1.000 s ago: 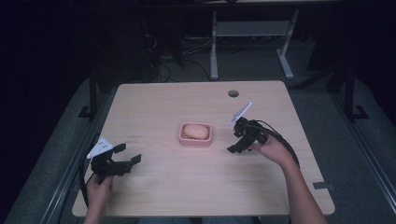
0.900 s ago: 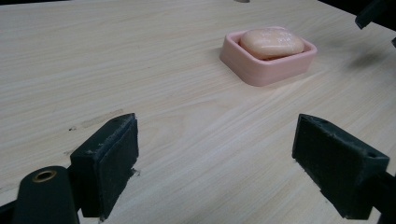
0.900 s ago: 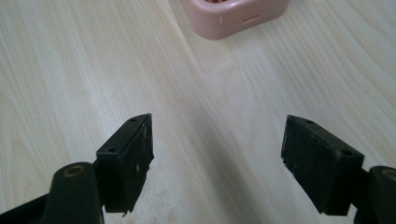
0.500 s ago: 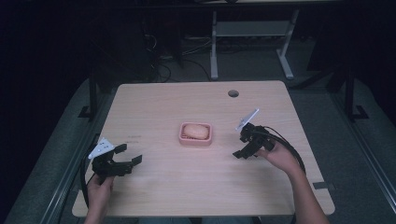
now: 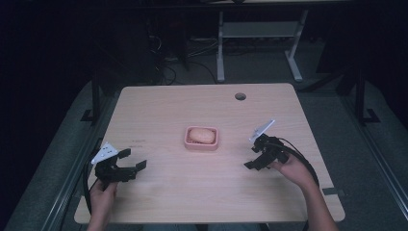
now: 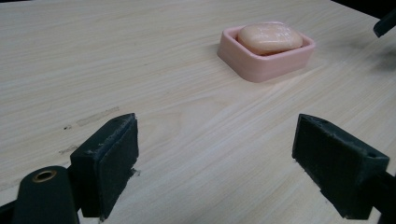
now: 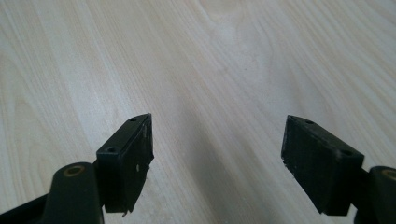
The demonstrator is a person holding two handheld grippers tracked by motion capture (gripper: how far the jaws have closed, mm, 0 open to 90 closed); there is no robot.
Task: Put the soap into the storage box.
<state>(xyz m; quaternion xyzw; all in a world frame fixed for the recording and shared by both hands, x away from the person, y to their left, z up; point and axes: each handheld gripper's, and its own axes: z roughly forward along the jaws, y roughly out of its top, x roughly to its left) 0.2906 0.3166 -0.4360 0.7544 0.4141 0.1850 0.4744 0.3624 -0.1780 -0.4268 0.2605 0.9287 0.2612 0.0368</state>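
While both claws gape wide and empty, left gripper point(image 5: 132, 160) sits lower left, right gripper point(image 5: 253, 157) right of centre. Centre frame: oval peach soap bar point(image 5: 201, 135) in pink rectangular plastic dish point(image 5: 201, 146) on pale wooden table point(image 5: 192, 187).

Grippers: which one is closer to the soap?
The right hand-held gripper. It sits just right of the soap; the left hand-held gripper waits near the table's front-left corner.

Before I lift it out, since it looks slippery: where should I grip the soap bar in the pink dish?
Probably from straight above, across the short width of the soap bar. It lies flat in the pink dish, whose rim hides its lower sides; only the rounded top rises clear. Both the left gripper and the right gripper are open and apart from it.
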